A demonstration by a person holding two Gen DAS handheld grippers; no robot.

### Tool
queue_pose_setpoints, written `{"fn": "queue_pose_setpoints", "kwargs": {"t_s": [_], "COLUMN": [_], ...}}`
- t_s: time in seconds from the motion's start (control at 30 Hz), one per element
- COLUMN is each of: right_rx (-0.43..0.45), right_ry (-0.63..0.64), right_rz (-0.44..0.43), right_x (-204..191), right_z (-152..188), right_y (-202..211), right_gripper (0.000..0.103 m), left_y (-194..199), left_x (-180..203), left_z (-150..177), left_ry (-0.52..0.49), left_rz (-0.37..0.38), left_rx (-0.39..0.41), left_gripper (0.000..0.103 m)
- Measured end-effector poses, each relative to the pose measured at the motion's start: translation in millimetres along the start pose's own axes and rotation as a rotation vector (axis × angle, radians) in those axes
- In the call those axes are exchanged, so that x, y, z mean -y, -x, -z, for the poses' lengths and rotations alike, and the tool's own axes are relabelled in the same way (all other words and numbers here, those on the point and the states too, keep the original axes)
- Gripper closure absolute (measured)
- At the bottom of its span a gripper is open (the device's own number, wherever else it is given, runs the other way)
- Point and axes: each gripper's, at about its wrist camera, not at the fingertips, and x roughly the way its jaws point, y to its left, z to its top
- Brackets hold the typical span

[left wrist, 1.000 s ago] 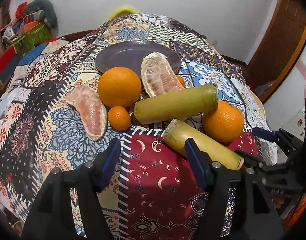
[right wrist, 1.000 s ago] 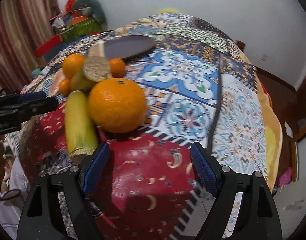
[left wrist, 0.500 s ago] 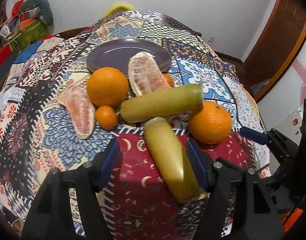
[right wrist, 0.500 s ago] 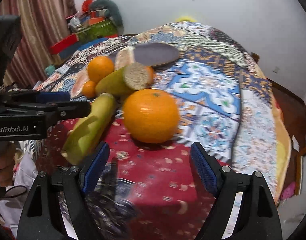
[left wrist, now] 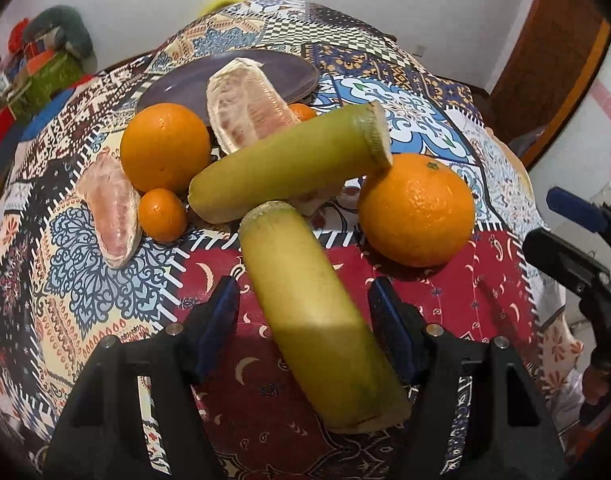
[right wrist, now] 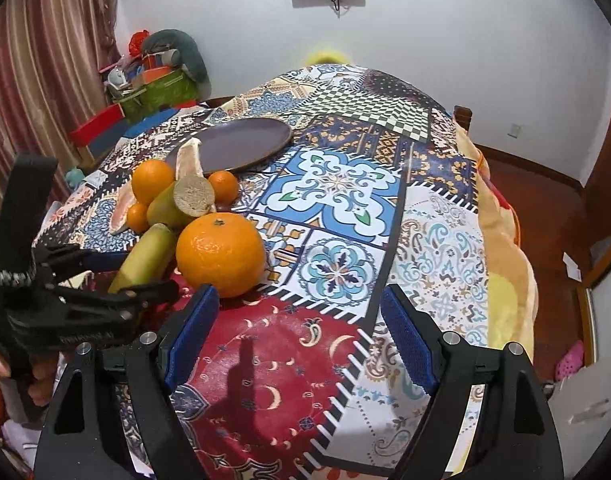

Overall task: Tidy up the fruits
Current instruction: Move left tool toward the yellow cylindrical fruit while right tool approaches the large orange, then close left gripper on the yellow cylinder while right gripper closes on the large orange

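My left gripper (left wrist: 303, 316) is open, its blue pads on either side of a yellow-green sugarcane piece (left wrist: 317, 316) that lies on the red patch and points away from me. A second sugarcane piece (left wrist: 289, 164) lies across its far end. A large orange (left wrist: 416, 210) sits to the right, another orange (left wrist: 164, 146) to the left, with a small mandarin (left wrist: 162, 214) and two peeled pomelo segments (left wrist: 241, 108) (left wrist: 111, 210). A dark purple plate (left wrist: 297, 74) lies behind. My right gripper (right wrist: 301, 340) is open and empty, just short of the large orange (right wrist: 220, 254).
The patchwork tablecloth (right wrist: 337, 196) covers a rounded table whose edge drops off at the right. Boxes and clutter (right wrist: 153, 80) stand by the curtain at the back left. A second small mandarin (right wrist: 223, 187) sits by the plate (right wrist: 241, 144).
My left gripper has moved forward and right, so that the near sugarcane piece now lies between its pads. My right gripper has risen and pulled back from the large orange.
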Motion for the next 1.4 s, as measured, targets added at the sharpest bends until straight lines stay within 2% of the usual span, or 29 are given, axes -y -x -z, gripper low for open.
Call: {"fn": "queue_pose_setpoints", "kwargs": {"t_s": [0.3, 0.47, 0.6, 1.13, 1.17, 1.2, 1.27, 1.4], "right_rx": [-0.006, -0.016, -0.040, -0.105, -0.104, -0.106, -0.102, -0.094], "right_ry": [-0.011, -0.010, -0.009, -0.015, -0.015, -0.010, 0.000, 0.007], "right_rz": [-0.055, -0.080, -0.100, -0.149, -0.152, -0.157, -0.129, -0.119], "right_x": [-9.2, -16.1, -21.2, -34.6, -36.0, -37.9, -40.3, -39.6], "right_z": [-3.8, -6.6, -7.5, -13.5, -13.6, -13.3, -13.3, -12.1], "right_y": [-6.2, -13.6, -24.3, -61.0, -62.1, -63.2, -62.9, -59.3], "right_gripper": [0.022, 0.022, 0.022, 0.022, 0.022, 0.029, 0.036, 0.036], "left_y": [13.3, 23.4, 25.2, 6.6, 5.9, 5.2, 4.4, 5.7], "left_x": [-22.2, -38.9, -52.6, -50.1, -49.5, -49.0, -48.3, -48.9], "left_z": [4.6, 10.6, 14.1, -0.7, -1.5, -2.3, -3.1, -4.9], "left_ry": [0.023, 0.023, 0.049, 0.062, 0.060, 0.058, 0.056, 0.061], "left_rz": [0.082, 0.049, 0.069, 0.078, 0.076, 0.074, 0.068, 0.069], "left_rx": [0.005, 0.010, 0.004, 0.004, 0.004, 0.006, 0.012, 0.016], "left_gripper": [0.064, 0.065, 0.065, 0.065, 0.065, 0.065, 0.065, 0.065]}}
